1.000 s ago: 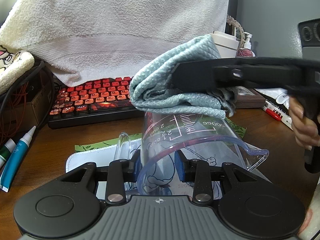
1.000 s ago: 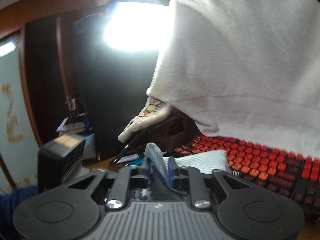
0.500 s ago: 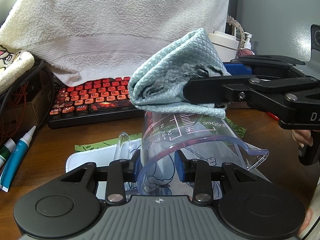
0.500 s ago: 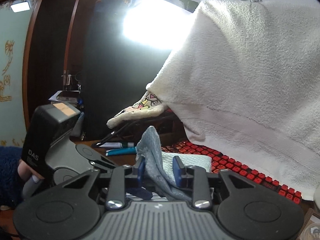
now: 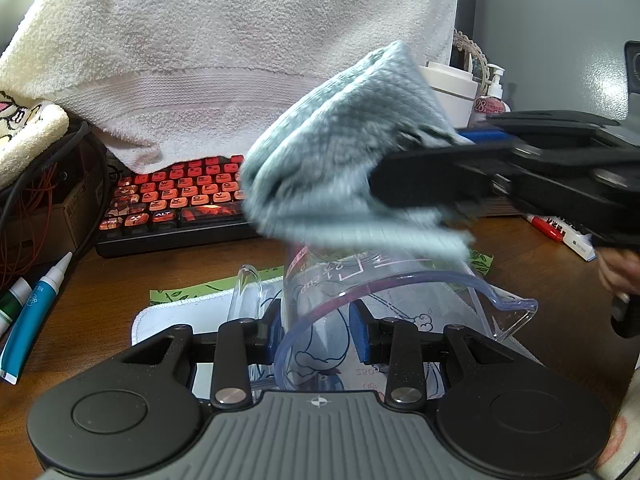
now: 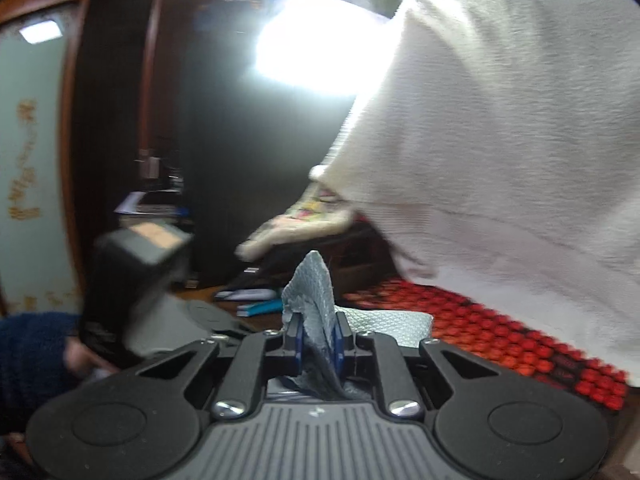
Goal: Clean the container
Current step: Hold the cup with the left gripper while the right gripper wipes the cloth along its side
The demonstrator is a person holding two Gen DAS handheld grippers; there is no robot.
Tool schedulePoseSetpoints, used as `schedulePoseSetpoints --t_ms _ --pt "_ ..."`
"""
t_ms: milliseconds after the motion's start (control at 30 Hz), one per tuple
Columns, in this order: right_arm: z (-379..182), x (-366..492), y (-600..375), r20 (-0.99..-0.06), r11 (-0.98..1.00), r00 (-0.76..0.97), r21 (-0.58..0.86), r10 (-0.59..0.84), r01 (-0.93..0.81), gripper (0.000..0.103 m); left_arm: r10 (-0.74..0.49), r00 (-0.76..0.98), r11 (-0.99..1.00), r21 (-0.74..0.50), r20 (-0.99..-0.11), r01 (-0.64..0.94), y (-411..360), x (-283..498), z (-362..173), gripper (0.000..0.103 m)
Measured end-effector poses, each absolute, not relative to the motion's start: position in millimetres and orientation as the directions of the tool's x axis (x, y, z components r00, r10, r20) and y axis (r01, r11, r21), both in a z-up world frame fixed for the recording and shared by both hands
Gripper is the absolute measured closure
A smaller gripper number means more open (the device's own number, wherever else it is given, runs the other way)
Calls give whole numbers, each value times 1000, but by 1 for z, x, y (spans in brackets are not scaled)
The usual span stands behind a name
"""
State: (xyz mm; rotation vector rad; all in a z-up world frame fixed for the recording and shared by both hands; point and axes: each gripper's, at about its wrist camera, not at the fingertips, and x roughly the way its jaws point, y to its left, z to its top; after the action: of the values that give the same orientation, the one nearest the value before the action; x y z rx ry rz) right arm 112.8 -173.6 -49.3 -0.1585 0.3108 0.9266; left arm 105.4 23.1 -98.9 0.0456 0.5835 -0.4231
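Note:
A clear plastic measuring cup (image 5: 384, 292) with printed scale marks lies tilted, its mouth toward the camera. My left gripper (image 5: 318, 332) is shut on its near wall. A pale blue waffle cloth (image 5: 340, 160) hangs just above the cup's far end. My right gripper (image 6: 318, 340) is shut on that cloth (image 6: 314, 300); in the left wrist view it reaches in from the right (image 5: 460, 176). The cup does not show in the right wrist view.
A red-keyed keyboard (image 5: 176, 200) lies behind the cup under a big white towel (image 5: 224, 52). A white mat (image 5: 168, 316) lies under the cup. Tubes (image 5: 32, 312) lie at left, markers (image 5: 556, 228) and white bottles (image 5: 452, 88) at right.
The right gripper has swung and tilted with the cloth, which now bunches higher and further left over the cup. The left gripper and cup have stayed put.

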Motion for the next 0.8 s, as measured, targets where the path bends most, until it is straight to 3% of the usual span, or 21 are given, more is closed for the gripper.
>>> schedulePoseSetpoints --t_ms 233,433,567,800 --pt "-52 128 -186 -325 656 605 68 726 -751 89 -375 751 913 -78 -543 400 24 106 -99 69" --pt "-50 116 -180 -314 511 452 139 835 -848 89 -375 751 913 -79 -544 399 24 107 -99 69" --pt "-49 115 -174 -319 497 438 131 840 -858 90 -373 752 914 -76 -544 399 24 107 -99 69" --pt "-51 135 -188 -323 647 585 128 744 -752 91 -372 753 914 -73 -543 399 23 107 -100 68"
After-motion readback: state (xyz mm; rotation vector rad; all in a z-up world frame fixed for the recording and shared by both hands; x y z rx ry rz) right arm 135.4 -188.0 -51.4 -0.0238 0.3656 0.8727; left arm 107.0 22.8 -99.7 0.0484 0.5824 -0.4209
